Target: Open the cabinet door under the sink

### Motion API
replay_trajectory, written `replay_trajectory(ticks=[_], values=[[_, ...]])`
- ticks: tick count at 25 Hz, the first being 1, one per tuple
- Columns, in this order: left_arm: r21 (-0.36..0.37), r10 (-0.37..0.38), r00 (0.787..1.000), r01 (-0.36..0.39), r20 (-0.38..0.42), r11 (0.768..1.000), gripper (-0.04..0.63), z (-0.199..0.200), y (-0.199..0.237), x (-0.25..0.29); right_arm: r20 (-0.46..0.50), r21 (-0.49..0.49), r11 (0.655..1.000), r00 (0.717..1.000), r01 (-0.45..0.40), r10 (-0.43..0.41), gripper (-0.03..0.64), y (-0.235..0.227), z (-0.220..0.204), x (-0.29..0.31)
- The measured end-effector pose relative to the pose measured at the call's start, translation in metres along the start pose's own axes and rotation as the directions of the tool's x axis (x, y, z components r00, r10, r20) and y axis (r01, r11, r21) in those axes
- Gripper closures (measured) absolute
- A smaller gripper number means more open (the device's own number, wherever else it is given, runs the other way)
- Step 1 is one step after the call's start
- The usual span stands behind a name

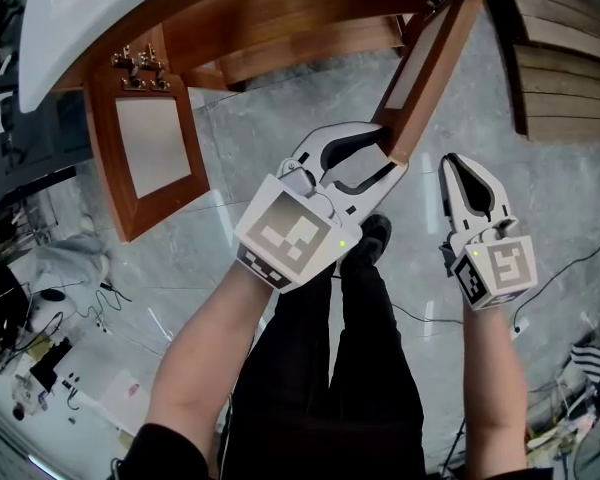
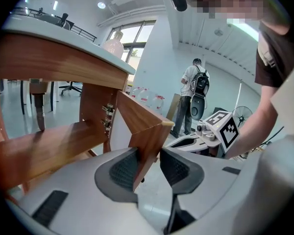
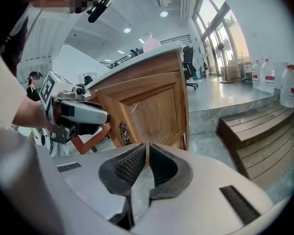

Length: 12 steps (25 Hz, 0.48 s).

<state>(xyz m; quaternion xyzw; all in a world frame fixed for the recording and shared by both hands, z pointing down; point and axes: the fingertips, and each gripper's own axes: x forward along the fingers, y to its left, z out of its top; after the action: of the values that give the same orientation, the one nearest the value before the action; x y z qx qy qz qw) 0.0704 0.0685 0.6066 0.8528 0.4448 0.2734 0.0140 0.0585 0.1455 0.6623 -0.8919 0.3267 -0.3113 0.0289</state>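
Observation:
Under the white sink counter (image 1: 90, 18) the wooden cabinet has both doors swung out. The left door (image 1: 150, 153) hangs open with its pale inner panel showing. My left gripper (image 1: 390, 150) straddles the free lower corner of the right door (image 1: 430, 58). Its jaws stand open, with the door's edge (image 2: 142, 126) against the left pad and a gap to the right pad. My right gripper (image 1: 458, 163) hovers just right of that door, its pads nearly together with nothing between them. The right gripper view faces a wooden cabinet panel (image 3: 152, 106).
Wooden steps (image 1: 565, 58) rise at the right, close to the open right door. Cables and small clutter (image 1: 40, 338) lie on the marble floor at the left. The holder's legs (image 1: 350, 348) stand below the grippers. A person with a backpack (image 2: 196, 97) stands far off.

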Motion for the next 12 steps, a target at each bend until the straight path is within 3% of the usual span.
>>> replay_trajectory(ticks=[4, 12], values=[[0.035, -0.05, 0.998, 0.05, -0.023, 0.998, 0.446, 0.0, -0.016, 0.012, 0.005, 0.037, 0.999, 0.999, 0.036, -0.036, 0.58, -0.009, -0.006, -0.012], [0.035, -0.109, 0.99, 0.112, -0.094, 0.993, 0.449, 0.001, -0.046, 0.039, 0.014, 0.038, 0.997, 0.997, 0.074, -0.075, 0.581, -0.022, -0.002, -0.051]])
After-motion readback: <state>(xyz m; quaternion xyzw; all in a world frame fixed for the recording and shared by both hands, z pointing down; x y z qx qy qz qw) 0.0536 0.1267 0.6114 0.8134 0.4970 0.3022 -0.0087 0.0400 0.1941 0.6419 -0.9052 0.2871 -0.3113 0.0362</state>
